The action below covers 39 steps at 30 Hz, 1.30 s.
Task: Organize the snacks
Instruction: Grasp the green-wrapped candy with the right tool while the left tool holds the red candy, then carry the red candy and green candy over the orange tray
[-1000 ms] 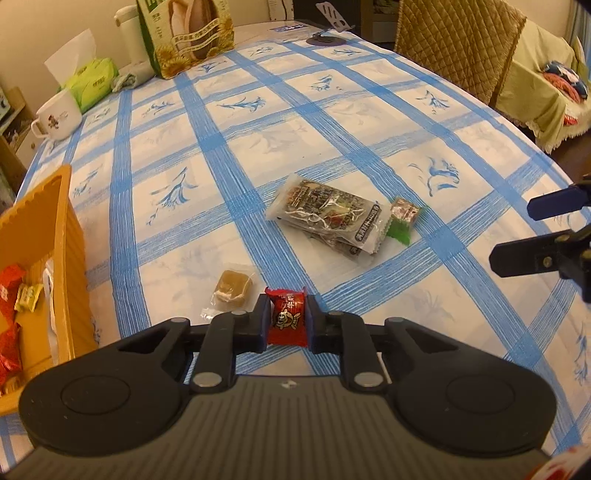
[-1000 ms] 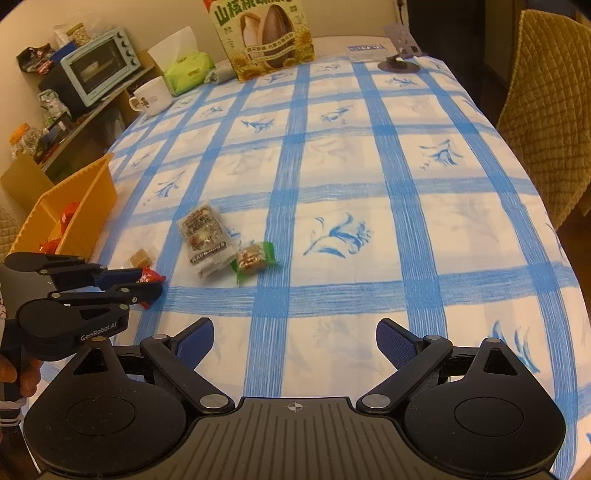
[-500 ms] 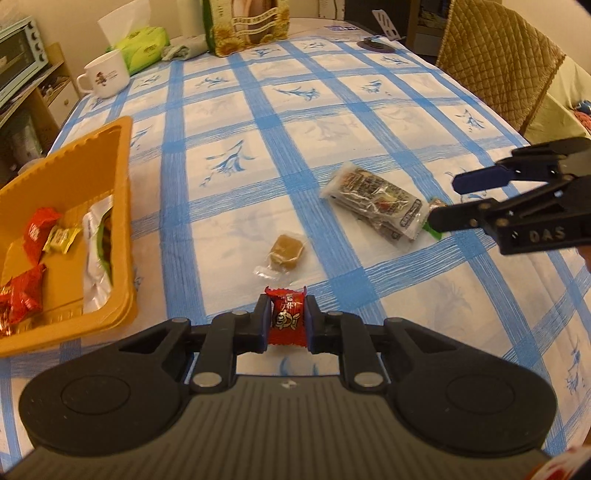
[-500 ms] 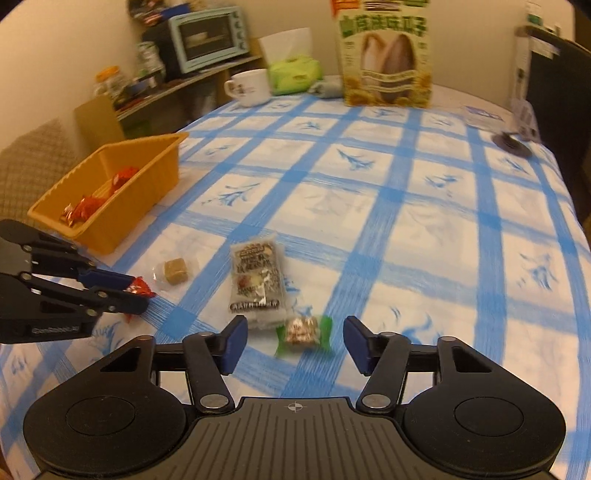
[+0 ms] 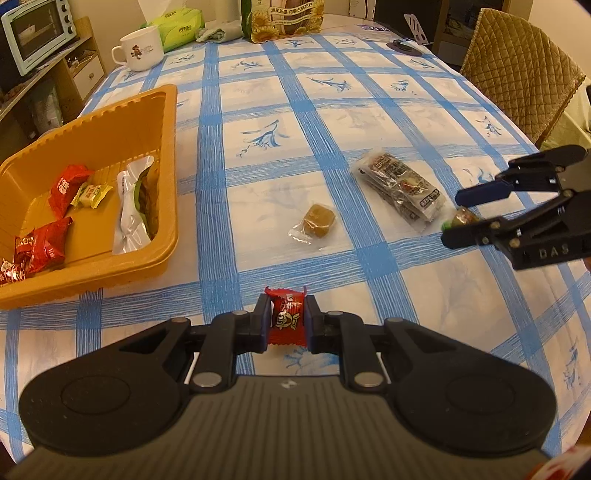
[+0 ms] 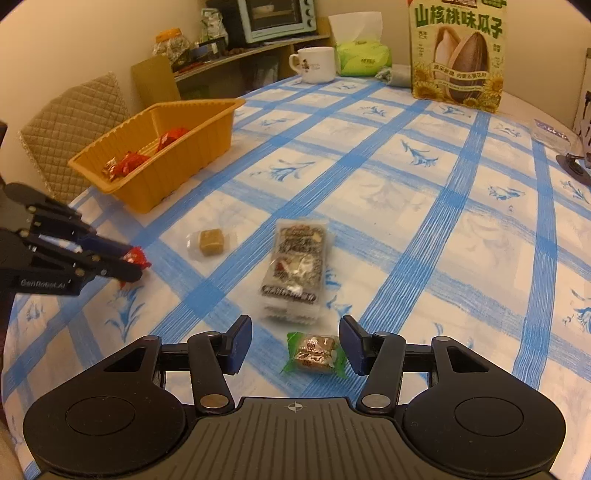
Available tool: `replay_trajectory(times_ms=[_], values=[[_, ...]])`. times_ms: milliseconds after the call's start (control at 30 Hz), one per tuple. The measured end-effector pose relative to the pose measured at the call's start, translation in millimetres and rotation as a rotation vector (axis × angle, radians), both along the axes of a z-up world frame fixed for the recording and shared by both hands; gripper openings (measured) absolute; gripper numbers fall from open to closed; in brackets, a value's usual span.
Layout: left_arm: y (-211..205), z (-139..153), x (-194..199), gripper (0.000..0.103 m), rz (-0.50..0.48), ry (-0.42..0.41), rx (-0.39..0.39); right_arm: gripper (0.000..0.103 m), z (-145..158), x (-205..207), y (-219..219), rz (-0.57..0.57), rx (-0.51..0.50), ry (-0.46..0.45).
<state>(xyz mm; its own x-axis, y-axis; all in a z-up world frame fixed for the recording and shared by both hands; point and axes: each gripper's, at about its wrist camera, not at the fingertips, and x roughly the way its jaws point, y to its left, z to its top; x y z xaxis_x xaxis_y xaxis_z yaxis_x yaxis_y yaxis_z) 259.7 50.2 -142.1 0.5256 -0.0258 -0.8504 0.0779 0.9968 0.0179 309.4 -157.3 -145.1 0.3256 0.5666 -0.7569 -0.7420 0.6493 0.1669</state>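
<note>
Right now the left gripper (image 5: 286, 319) pinches a small red foil-wrapped candy (image 5: 286, 317); the right gripper (image 6: 295, 345), spread wide, straddles a light, crinkly green-wrapped candy (image 6: 317, 353) at six o'clock on the blue-checked tablecloth (image 6: 406, 206); best squeezed across its firm middle.

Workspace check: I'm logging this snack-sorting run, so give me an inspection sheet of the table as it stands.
Surface: blue-checked tablecloth, flat.
Job's things: orange basket holding red packets; brown cube candy, clear snack pack and green-wrapped candy loose on the cloth.
Clutter: mug, tissue pack, sunflower seed bag.
Grippers: left tongs shut on red candy; right tongs open around the green-wrapped candy.
Cables: nothing seen.
Surroundings: toaster oven, quilted chair.
</note>
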Motion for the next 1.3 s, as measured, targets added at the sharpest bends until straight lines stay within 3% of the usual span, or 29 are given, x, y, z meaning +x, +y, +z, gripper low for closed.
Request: replay_trajectory(times_ms=[467, 700, 733, 800, 900, 1300], values=[[6.3, 5.5, -15.0, 0.016, 0.033, -0.009, -0.021, 0.054, -1.4, -50.9, -1.3, 0.009, -0.067, 0.013], [10.0, 9.8, -22.4, 0.016, 0.056, -0.02, -0.025, 0.053, 2.4, -46.7, 8.0, -0.051, -0.085, -0.036], [10.5, 10.3, -23.7, 0.016, 0.059, -0.021, -0.025, 0.053, 2.1, -45.9, 10.0, -0.054, -0.091, -0.043], [11.2, 11.6, -26.4, 0.016, 0.064, -0.023, -0.025, 0.038, 0.5, -44.2, 13.5, -0.06, -0.098, -0.046], [13.6, 14.0, -30.8, 0.016, 0.071, -0.029, -0.028, 0.027, -2.8, -43.2, 16.9, -0.075, -0.114, -0.039], [27.7, 32.6, -50.5, 0.016, 0.106, -0.062, -0.043, 0.021, 19.8, -60.9, 15.9, -0.122, -0.064, -0.051]])
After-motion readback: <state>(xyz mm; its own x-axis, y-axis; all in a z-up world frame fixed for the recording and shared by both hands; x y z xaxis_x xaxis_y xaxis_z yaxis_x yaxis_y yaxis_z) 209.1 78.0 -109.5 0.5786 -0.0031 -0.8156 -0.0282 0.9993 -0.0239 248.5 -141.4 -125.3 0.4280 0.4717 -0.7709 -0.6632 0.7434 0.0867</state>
